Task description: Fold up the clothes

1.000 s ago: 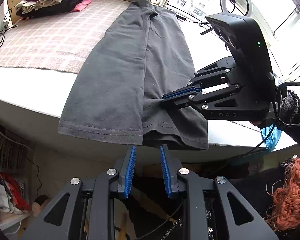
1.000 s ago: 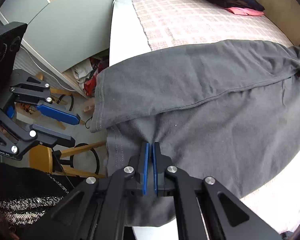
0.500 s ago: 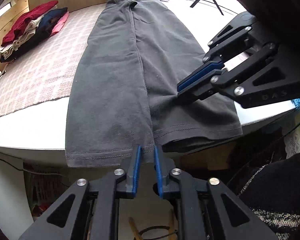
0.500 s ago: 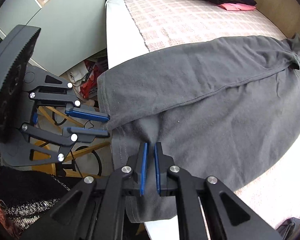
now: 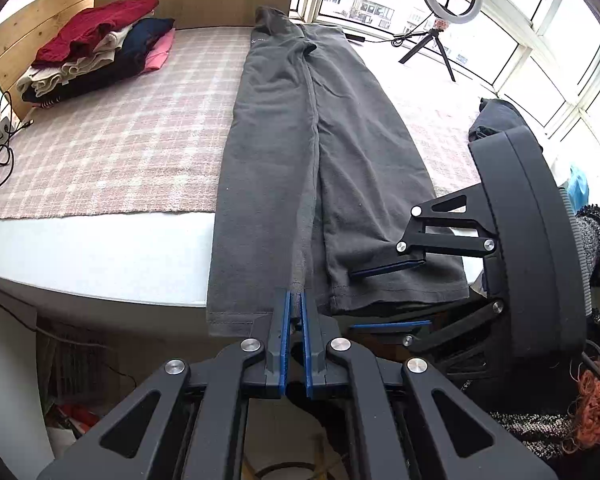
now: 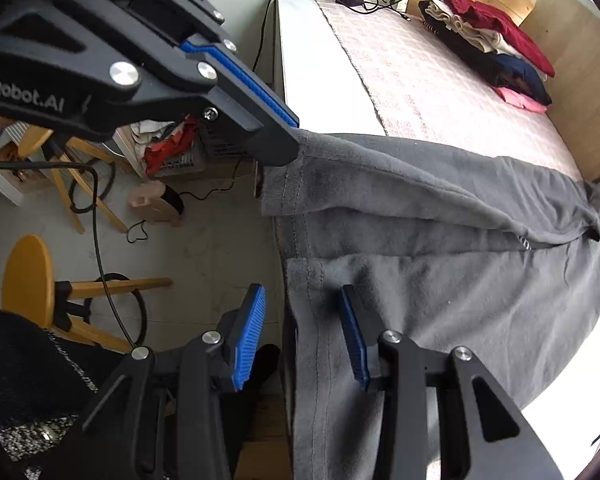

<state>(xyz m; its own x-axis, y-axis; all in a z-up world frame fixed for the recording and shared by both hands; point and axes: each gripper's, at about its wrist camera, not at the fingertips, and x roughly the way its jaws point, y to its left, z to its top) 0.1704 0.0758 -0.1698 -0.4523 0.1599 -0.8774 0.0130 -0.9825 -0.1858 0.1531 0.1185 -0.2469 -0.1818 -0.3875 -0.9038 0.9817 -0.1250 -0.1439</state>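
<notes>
Two hand-held grippers are working at the near hem of the grey garment [image 5: 312, 168], which is lying lengthwise across the bed [image 5: 100, 240]. Your left hand-held gripper [image 5: 295, 312] is pinching the hem's folded edge, jaws closed on the cloth. Your right hand-held gripper [image 6: 302, 332] is opening, its blue pads straddling the hem without pressing it.

We are seeing a charcoal-grey garment [image 5: 284, 160] lying on a pink-and-white checked cover [image 5: 120, 148], a stack of clothes [image 5: 96, 56] showing red, cream, navy and pink, blue pads [image 6: 248, 336] on black grippers, and a yellow stool [image 6: 28, 280].
</notes>
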